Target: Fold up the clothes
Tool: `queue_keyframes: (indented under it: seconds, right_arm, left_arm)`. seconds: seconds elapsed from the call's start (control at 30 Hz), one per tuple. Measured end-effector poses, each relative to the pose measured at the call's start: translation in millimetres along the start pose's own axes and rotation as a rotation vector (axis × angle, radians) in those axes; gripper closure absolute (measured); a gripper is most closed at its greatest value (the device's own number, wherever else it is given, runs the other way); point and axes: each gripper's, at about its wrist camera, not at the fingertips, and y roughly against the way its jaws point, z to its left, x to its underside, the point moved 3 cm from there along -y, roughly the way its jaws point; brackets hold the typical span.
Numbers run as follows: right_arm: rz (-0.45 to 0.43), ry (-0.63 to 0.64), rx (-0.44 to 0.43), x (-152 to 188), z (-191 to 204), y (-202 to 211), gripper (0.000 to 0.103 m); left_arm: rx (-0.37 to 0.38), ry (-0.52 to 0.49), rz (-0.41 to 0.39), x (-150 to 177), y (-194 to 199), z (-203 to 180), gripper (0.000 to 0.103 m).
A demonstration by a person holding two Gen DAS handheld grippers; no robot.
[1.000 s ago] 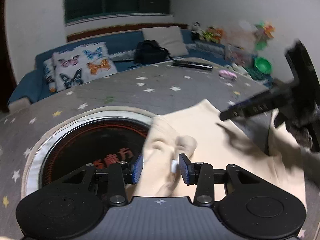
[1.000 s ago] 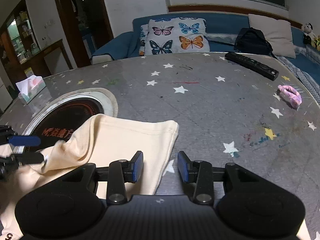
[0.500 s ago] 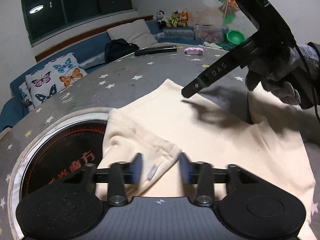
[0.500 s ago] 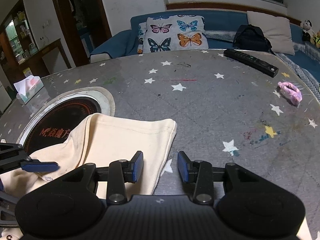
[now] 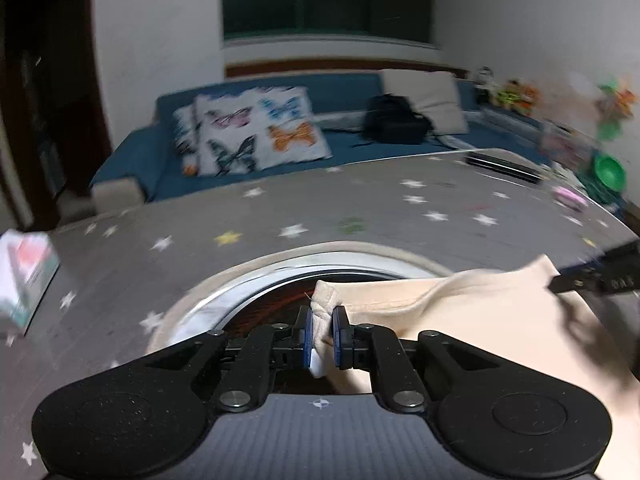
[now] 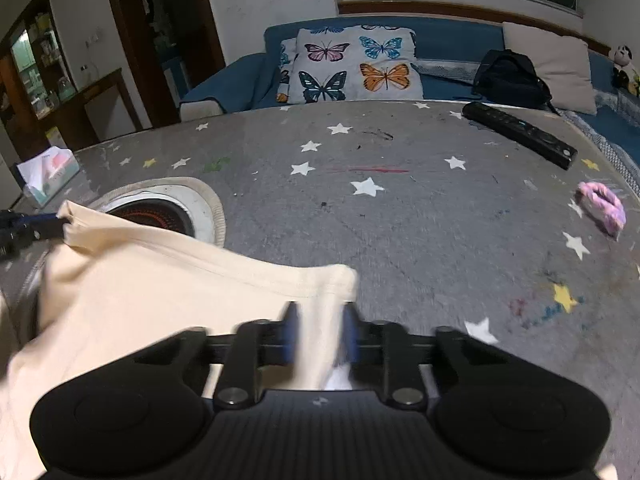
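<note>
A cream garment (image 6: pixel 168 292) lies on the grey star-patterned table (image 6: pixel 400 220); it also shows in the left wrist view (image 5: pixel 472 320). My left gripper (image 5: pixel 321 334) is shut on one corner of the cream garment, over the round burner plate (image 5: pixel 280 280). My right gripper (image 6: pixel 318 334) has the garment's other corner between its blurred blue fingers (image 6: pixel 289 332), which stand a cloth's width apart. The left gripper's tip shows at the left edge of the right wrist view (image 6: pixel 36 226). The right gripper's tip shows at the right edge of the left wrist view (image 5: pixel 592 274).
A tissue box (image 6: pixel 50 174) stands at the table's left edge. A black remote (image 6: pixel 520 134) and a pink scrunchie (image 6: pixel 602 202) lie at the far right. A blue sofa with a butterfly cushion (image 6: pixel 348 66) and a black bag (image 6: pixel 510 80) stands behind the table.
My left gripper has shut on the garment's corner and swung left. My right gripper has moved forward over the other corner and its fingers have narrowed. The cloth's edge now stretches between them.
</note>
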Motion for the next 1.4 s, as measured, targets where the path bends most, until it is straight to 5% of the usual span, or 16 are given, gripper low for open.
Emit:
queue_keyframes:
  seconds: [0.37,0.5,0.57,0.73,1.03,1.4]
  right_arm:
    - [-0.043,0.036,0.047,-47,17,-45,0.102]
    - [-0.053,0.039,0.031,-48,21,-39,0.087]
    - [-0.053,0.05,0.022,-45,23,-35,0.081]
    - [-0.032,0.094,-0.021,-38,38,-34,0.067]
    - [-0.021,0.112,0.021,-39,42,-45,0.063]
    - [0.007,0.265,-0.1,8,106,11,0.044]
  left_arm:
    - [-0.092,0.05,0.087,2,-44,47,0.089]
    - [-0.138,0.094,0.097,8,-40,64,0.086]
    - [-0.15,0.114,0.087,10,-31,69,0.067]
    - [-0.103,0.044,0.049,13,-13,51,0.053]
    - [-0.222,0.009,0.089,20,-35,63,0.049]
    - [-0.358,0.124,0.058,59,47,105,0.032]
